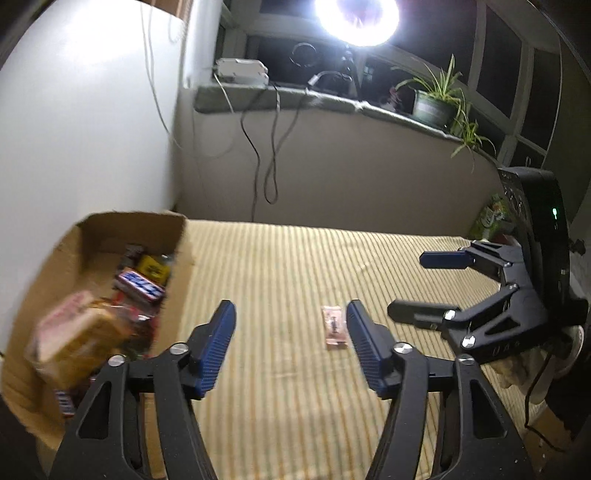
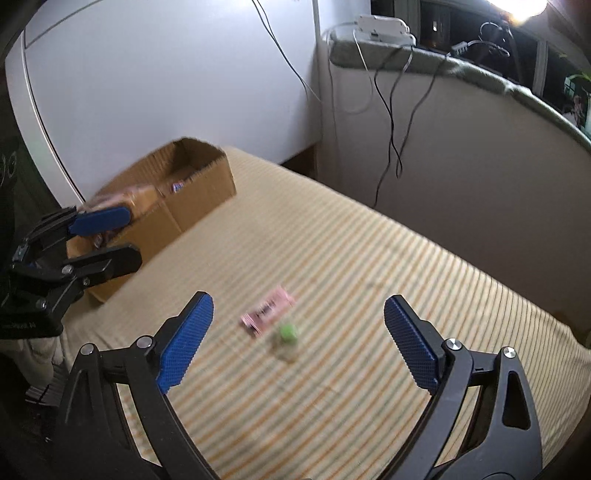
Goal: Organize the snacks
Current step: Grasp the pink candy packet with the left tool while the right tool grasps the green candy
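A cardboard box [image 1: 48,273] at the table's left holds several snack packs, among them a blue bar [image 1: 140,282] and a tan-pink bag [image 1: 77,332]. A small pink snack packet [image 1: 334,328] lies on the striped cloth. My left gripper [image 1: 290,332] is open and empty, its right finger just beside the packet. My right gripper [image 1: 413,284] is open at the right. In the right wrist view the box [image 2: 199,188] is at the left, the pink packet [image 2: 267,311] lies ahead of my open right gripper [image 2: 297,332], and a small green item [image 2: 288,332] lies blurred beside it. My left gripper [image 2: 118,236] hovers by the box.
The table wears a yellow striped cloth [image 1: 295,266]. A white cabinet [image 1: 81,110] stands behind the box. A window ledge [image 1: 295,99] carries a white device, cables, and a potted plant [image 1: 439,99]. A bright lamp [image 1: 356,18] glares above.
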The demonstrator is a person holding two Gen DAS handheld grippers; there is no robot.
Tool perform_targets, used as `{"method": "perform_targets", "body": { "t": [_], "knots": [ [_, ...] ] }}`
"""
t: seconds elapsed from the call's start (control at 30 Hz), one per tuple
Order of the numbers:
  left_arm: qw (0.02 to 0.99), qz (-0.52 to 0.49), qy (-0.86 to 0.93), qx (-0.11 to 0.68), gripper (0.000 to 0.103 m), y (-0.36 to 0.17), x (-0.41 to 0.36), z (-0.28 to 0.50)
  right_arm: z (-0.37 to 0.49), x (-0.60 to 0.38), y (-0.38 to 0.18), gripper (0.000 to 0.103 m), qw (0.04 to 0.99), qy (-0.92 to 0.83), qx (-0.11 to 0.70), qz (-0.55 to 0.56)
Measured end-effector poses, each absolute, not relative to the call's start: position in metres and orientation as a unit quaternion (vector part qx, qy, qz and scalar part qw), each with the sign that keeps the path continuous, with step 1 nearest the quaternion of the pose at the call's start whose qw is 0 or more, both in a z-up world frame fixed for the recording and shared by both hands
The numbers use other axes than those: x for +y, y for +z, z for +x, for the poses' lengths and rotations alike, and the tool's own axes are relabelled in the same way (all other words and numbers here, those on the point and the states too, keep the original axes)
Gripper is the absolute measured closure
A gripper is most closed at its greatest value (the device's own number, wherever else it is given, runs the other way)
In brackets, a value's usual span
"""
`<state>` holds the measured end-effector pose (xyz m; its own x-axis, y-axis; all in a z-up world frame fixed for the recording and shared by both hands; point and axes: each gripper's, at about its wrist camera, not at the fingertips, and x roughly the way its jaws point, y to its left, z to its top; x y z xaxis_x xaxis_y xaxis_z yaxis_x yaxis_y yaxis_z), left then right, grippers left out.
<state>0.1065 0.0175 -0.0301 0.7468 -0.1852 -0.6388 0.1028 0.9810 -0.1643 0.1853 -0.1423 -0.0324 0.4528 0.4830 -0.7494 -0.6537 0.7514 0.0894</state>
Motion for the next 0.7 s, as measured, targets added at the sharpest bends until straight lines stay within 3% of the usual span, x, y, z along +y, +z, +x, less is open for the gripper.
{"method": "perform_targets", "body": {
  "t": [0.13,0.3,0.7],
  "knots": [
    [0.921,-0.065,-0.100,0.371,0.060,-0.043,0.008,0.117,0.184,-0.141,-0.048,0.021,0.834,0.342,0.418,-0.114],
    [0.908,-0.054,-0.123,0.396,0.068,-0.058,-0.008,0.126,0.185,-0.133,-0.069,0.049,0.815,0.351,0.442,-0.130],
    [0.892,-0.042,-0.141,0.428,0.076,-0.079,-0.026,0.154,0.193,-0.115,-0.085,0.071,0.808,0.341,0.450,-0.166]
  ]
}}
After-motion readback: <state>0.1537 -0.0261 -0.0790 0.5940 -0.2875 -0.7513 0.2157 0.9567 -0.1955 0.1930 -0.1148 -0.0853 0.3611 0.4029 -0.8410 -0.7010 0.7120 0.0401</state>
